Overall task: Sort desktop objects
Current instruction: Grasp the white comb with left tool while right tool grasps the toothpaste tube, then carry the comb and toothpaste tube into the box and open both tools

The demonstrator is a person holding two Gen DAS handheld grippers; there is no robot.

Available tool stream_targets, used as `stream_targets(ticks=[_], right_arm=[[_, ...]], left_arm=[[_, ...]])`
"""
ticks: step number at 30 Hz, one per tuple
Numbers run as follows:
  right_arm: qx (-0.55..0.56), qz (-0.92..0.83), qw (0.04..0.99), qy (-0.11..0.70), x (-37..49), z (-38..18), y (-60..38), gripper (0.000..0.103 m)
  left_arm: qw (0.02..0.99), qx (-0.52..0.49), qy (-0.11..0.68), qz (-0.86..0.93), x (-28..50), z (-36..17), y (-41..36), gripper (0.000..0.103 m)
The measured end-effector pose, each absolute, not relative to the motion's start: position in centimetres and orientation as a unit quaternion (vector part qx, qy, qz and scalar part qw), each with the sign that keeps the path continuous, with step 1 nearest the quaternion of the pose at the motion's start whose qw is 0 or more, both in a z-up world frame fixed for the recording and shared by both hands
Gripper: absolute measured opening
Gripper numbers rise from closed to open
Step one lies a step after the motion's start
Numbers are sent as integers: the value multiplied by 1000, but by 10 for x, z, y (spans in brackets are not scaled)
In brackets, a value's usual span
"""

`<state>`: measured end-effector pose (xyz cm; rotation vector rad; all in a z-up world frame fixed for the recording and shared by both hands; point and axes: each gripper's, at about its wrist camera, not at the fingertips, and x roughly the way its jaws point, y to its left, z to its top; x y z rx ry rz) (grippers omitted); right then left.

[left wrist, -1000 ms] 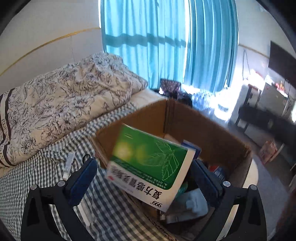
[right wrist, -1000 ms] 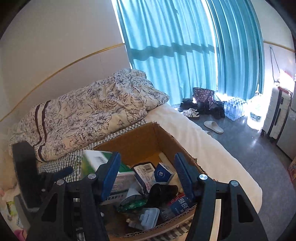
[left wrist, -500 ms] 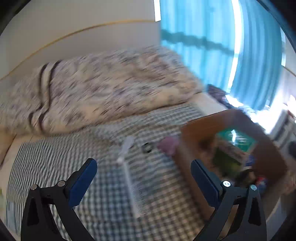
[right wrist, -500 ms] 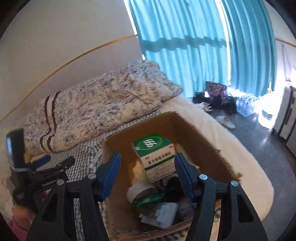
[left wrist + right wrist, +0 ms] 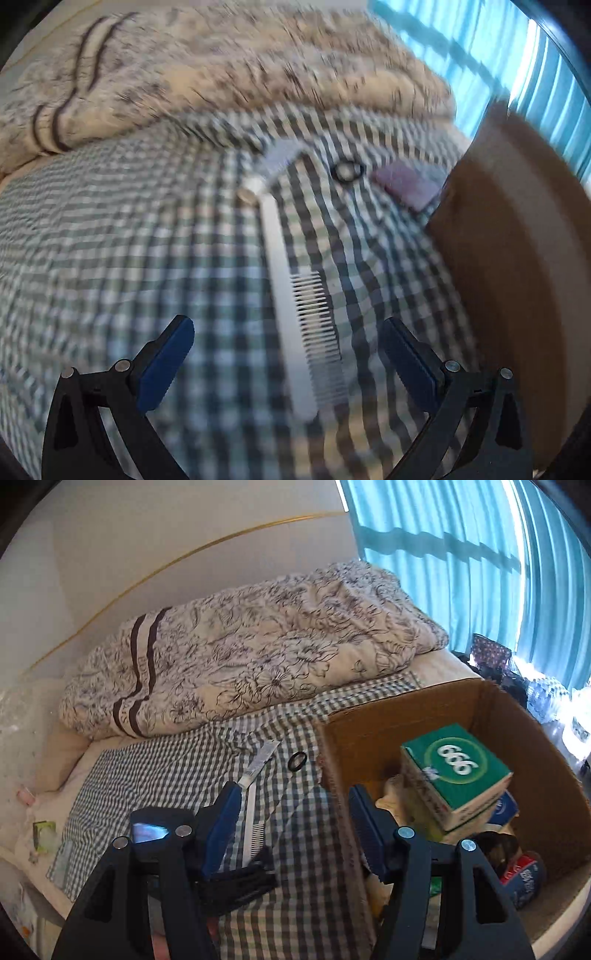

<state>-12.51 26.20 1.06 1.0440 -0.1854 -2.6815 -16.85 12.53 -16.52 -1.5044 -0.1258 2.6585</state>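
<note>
White plastic, the comb (image 5: 295, 321) lies flat on the checked cloth (image 5: 129, 258) of the bed, low in the middle of the left wrist frame, teeth turned to the right. The left gripper (image 5: 286, 354) hangs over it with its jaws spread wide on either side, holding nothing. Above the comb's handle lie a small tube (image 5: 275, 162), a dark ring (image 5: 347, 171) and a blurred purple thing (image 5: 406, 184). In the right wrist frame the cardboard box (image 5: 546, 760) fills the right side, with a green carton (image 5: 458, 768) on top of its contents. The right gripper (image 5: 291, 827) sits low in the frame, its jaws spread and empty. A flowered quilt (image 5: 258, 657) lies behind.
</note>
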Motion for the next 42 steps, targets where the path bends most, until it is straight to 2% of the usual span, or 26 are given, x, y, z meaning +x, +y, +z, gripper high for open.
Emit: stream_targets(ticks=[1,2,3,4,5,10,15,19,23,28,30,31,32,33,38,42], right_arm=[[362,-921,128,-58,-128,8,256,60],[364,-921,127,-55,-131,5,253,60],[368,-920,126,-50,-135,2,247,60],[369,-920,124,-48,-139,0,242,60],[372,-919,123,-48,-144,-3,237,60],[384,-910,147,-58,-168,-13,208,60],[418,-888,175,-79,-215,-39,166,60],[479,-859,162,-85,-267,-87,136,60],[529,-838,118,-65,-307,-139,121,58],[555,-825,81,-65,-329,-170,118,51],[553,-828,78,-51,-332,-170,114,50],[551,-830,80,-46,-332,-169,112,44],[551,-830,83,-37,-331,-167,111,26],[550,-830,88,-37,-329,-164,111,24],[511,-850,123,-28,-281,-121,121,24],[472,-868,154,-23,-224,-71,145,23]], left_arm=[[48,-497,-40,866,-172,-173,125,93],[59,-478,-36,875,-167,-174,124,87],[81,-462,-39,882,-161,-173,124,55],[99,-456,-45,883,-158,-171,122,42],[109,-456,-52,882,-156,-168,118,33],[94,-456,-79,882,-153,-147,77,32],[-18,-431,-76,899,-159,-115,6,32],[-90,-415,-76,902,-156,-104,-44,32],[-106,-416,-103,897,-156,-106,-69,32],[-86,-411,-110,901,-157,-104,-67,32],[-83,-411,-104,902,-157,-104,-66,32],[-84,-412,-102,902,-157,-104,-66,32],[-86,-412,-102,901,-157,-105,-65,32],[-87,-412,-102,901,-157,-106,-65,32],[-87,-414,-100,901,-150,-106,-61,32],[-58,-410,-86,906,-132,-86,-38,32]])
